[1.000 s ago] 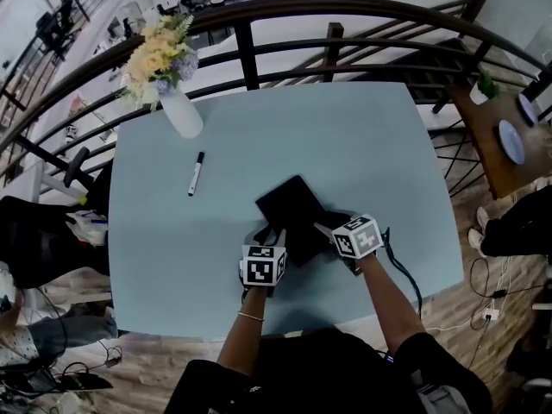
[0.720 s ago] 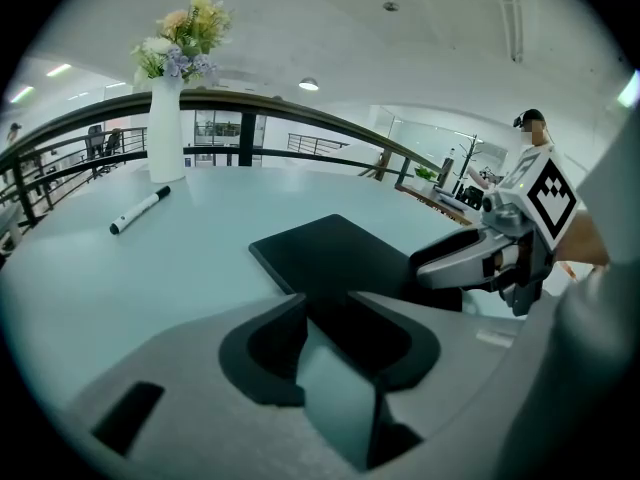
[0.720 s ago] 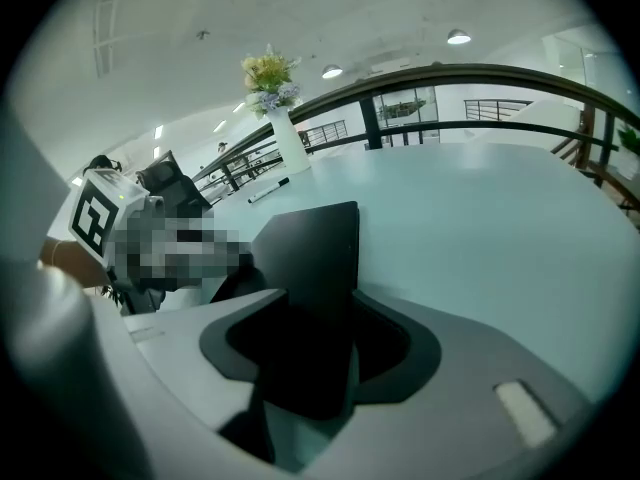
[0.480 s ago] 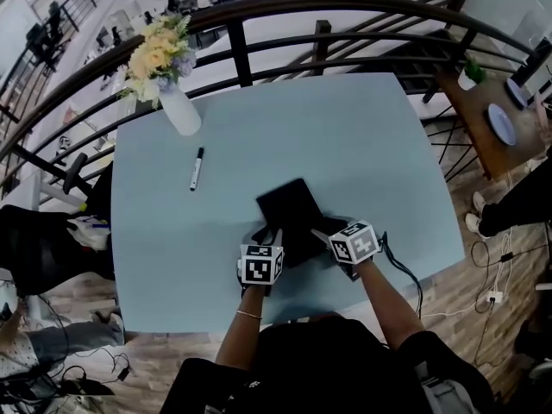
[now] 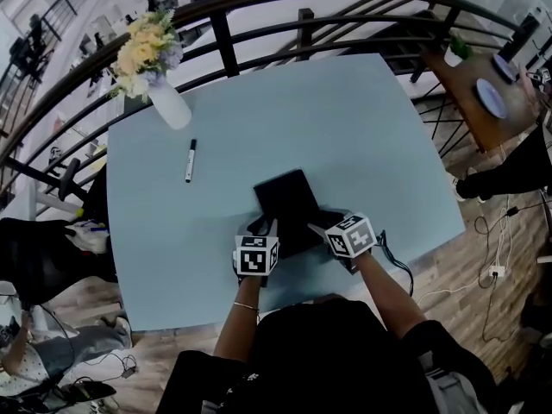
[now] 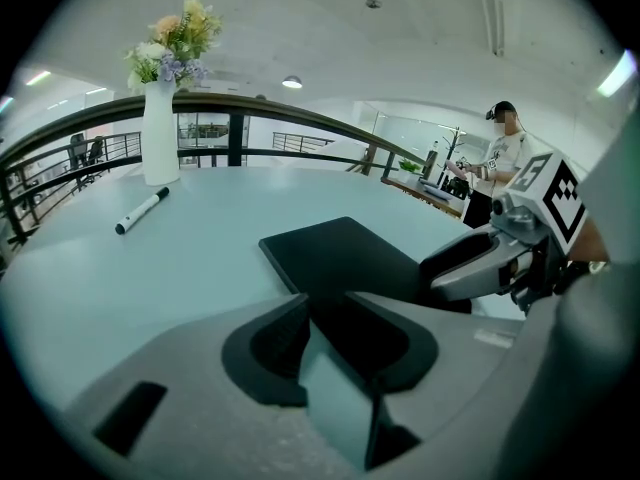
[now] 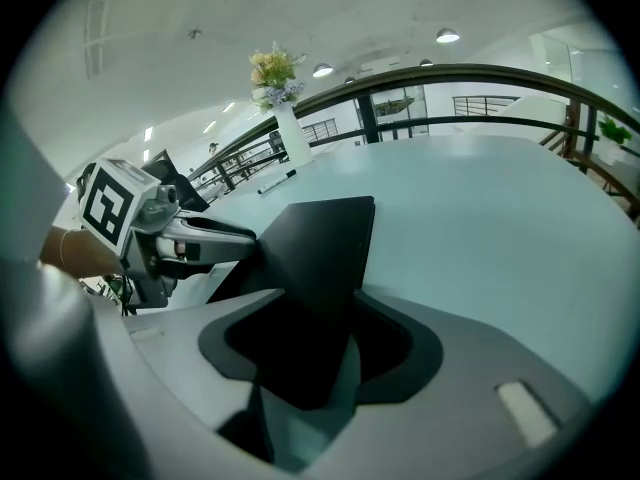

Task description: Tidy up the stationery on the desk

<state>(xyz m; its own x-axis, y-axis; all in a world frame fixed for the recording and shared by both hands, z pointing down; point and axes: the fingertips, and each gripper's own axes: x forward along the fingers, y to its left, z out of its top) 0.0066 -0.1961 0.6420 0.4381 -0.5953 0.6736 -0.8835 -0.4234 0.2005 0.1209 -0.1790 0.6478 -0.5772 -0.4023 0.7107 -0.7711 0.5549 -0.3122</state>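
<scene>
Closing left tool (image 6: 333, 316) around black notebook (image 6: 345, 256) corner, right tool (image 7: 322, 318) astride other corner

I'm reading this as an open-plan office mezzanine: pale blue table (image 5: 362, 119) hard against a dark curved railing (image 5: 224, 41), an office chair (image 5: 30, 41) on the level below, a vase of flowers (image 5: 159, 93) on the table, and cables (image 5: 496, 274) trailing across the wood floor.

Head view looks down; close gripper views share the black pad (image 5: 285, 198).
</scene>
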